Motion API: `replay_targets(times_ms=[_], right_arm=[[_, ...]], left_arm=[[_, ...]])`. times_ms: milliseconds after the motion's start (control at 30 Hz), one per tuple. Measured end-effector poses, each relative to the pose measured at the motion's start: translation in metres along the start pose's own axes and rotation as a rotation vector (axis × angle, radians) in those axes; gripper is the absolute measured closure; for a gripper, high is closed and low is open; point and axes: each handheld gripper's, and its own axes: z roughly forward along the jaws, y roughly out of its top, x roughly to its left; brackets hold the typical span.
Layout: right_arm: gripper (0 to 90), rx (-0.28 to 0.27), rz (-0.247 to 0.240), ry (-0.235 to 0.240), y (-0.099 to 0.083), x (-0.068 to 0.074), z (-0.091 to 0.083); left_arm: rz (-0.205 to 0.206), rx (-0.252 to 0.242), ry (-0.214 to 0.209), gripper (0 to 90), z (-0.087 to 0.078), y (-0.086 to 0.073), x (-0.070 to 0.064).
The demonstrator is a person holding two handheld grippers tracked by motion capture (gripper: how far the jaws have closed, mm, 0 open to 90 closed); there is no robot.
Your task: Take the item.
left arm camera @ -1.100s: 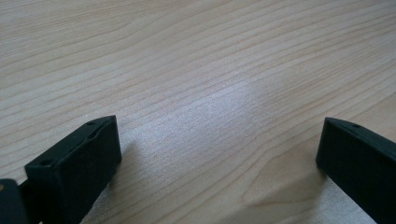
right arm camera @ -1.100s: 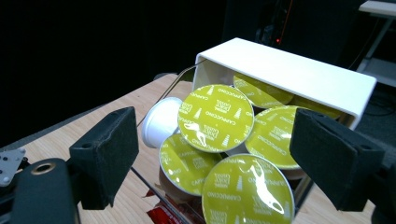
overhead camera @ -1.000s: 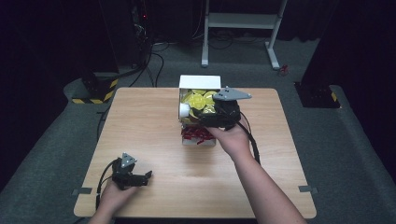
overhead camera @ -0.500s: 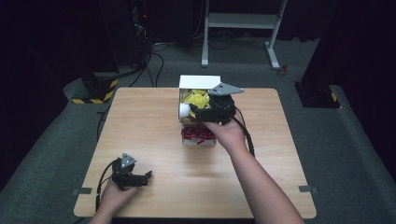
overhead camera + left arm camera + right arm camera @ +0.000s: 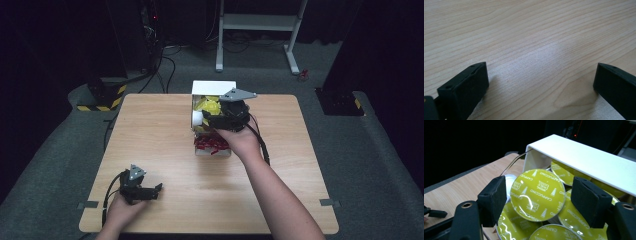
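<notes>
Right gripper view showed the right gripper (image 5: 537,200), jaws wide, around a yellow capsule (image 5: 537,195) beneath the white box (image 5: 584,160) flap, having edged leftward.

capsule lids (image 5: 537,195) - glossy foil | table (image 5: 529,45) - matt wood grain

A: How is the scene lit around the right gripper (image 5: 223,120)?
B: Overhead light brightens the table (image 5: 150,145); the surroundings beyond it fall dark.

A: And close up?
B: Glare streaks the yellow capsule lids (image 5: 537,194) between its jaws. Under the left gripper (image 5: 541,82), a pale sheen and soft jaw shadows; near edges blur.
</notes>
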Motion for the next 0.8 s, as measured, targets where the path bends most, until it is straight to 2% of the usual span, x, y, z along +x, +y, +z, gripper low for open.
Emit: replay_targets(times_ms=[200, 367, 600, 800], right_arm=[[29.2, 0.003, -0.007, 0.007, 0.0007, 0.0031, 0.0024], [30.9, 0.029, -0.023, -0.008, 0.0012, 0.0062, 0.0062], [33.0, 0.033, -0.053, -0.029, 0.0011, 0.0073, 0.0077], [33.8, 0.037, -0.055, -0.037, 0.0016, 0.0083, 0.0093]], left_arm=[[0.000, 0.000, 0.000, 0.3, 0.0000, 0.0000, 0.0000], [0.006, 0.000, 0.001, 0.3, 0.0002, 0.0004, 0.0004], [0.010, 0.000, 0.001, 0.3, 0.0005, 0.0008, 0.0006], [0.011, 0.000, 0.001, 0.3, 0.0005, 0.0008, 0.0007]])
